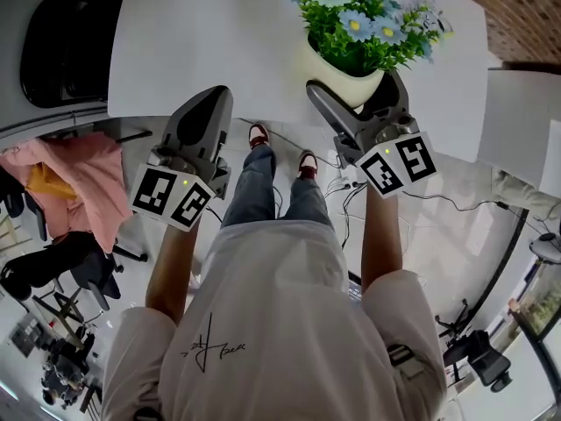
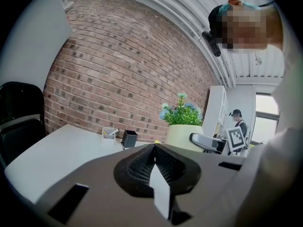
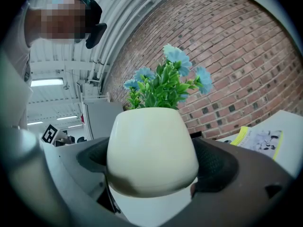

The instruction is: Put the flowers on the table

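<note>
Flowers (image 3: 165, 82) of pale blue with yellow centres, set among dense green leaves, are seen standing in a smooth, rounded cream pot (image 3: 151, 150) with a glossy surface; the pot is held upright, its long axis vertical and the blooms pointed upward; its wide belly is clamped between the two dark jaws of the right gripper (image 1: 352, 90), one textured pad pressed on each side, with the rim and blooms raised above the jaws and the base below them; in the head view the pot is placed over the near edge of the flat white table (image 1: 219, 42), though whether its base touches the tabletop cannot be told; the left gripper (image 2: 154, 167) is held to the left of the pot, apart from it, its jaws brought together with nothing between them; a rough red-brown brick wall (image 2: 128, 65) is seen behind the table; a small clear cup (image 2: 109, 132) and a black square holder (image 2: 129, 138) are stood just beside each other on the tabletop; a yellow-edged printed booklet (image 3: 260, 138) is laid flat on the table near the pot.
</note>
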`<state>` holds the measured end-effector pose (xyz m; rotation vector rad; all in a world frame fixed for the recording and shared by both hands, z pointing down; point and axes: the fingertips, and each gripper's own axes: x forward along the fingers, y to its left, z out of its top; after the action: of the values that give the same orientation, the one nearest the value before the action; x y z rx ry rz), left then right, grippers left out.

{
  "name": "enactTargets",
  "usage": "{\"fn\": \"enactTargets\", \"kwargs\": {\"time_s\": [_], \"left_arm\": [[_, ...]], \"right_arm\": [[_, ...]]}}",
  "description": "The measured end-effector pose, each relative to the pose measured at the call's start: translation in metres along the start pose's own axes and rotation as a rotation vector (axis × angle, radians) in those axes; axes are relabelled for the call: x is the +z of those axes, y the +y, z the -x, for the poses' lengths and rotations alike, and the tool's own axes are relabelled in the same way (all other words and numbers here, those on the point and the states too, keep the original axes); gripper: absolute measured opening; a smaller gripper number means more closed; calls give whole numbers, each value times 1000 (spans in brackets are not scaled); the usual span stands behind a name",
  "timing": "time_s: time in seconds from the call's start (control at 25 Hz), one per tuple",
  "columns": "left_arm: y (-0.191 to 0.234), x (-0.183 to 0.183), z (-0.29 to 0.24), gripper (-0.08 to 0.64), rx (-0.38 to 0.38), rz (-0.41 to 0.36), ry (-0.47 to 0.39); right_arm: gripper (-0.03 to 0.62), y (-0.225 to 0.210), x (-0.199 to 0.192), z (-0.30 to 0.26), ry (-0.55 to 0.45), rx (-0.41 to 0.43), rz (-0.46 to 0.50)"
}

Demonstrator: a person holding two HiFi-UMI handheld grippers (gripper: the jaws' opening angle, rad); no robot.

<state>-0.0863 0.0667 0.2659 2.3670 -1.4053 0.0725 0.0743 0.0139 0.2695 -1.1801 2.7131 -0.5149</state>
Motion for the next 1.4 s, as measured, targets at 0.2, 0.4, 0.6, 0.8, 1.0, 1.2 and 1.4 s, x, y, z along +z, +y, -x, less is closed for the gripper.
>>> {"fn": "enactTargets", "kwargs": {"time_s": [0.2, 0.4, 0.6, 0.8, 1.0, 1.2, 1.4], "left_arm": [[9, -3, -5, 5, -8, -3, 26], [28, -6, -17, 5, -19, -22, 53], [40, -9, -22, 5, -24, -26, 65], [50, -13, -27, 5, -25, -27, 75], [70, -13, -40, 5, -25, -12, 81], [87, -12, -51, 5, -25, -2, 89], [104, -13, -58, 5, -21, 8, 92]], "right_arm": [[509, -14, -10, -9, 10, -34, -14], [509, -28, -22, -31, 24, -52, -33], [509, -36, -28, -42, 30, -64, -41], [509, -42, -36, -51, 45, -74, -38], [509, -53, -48, -74, 70, -85, -40], [509, -62, -57, -94, 95, -83, -21], [509, -70, -66, -114, 119, -88, 2]]}}
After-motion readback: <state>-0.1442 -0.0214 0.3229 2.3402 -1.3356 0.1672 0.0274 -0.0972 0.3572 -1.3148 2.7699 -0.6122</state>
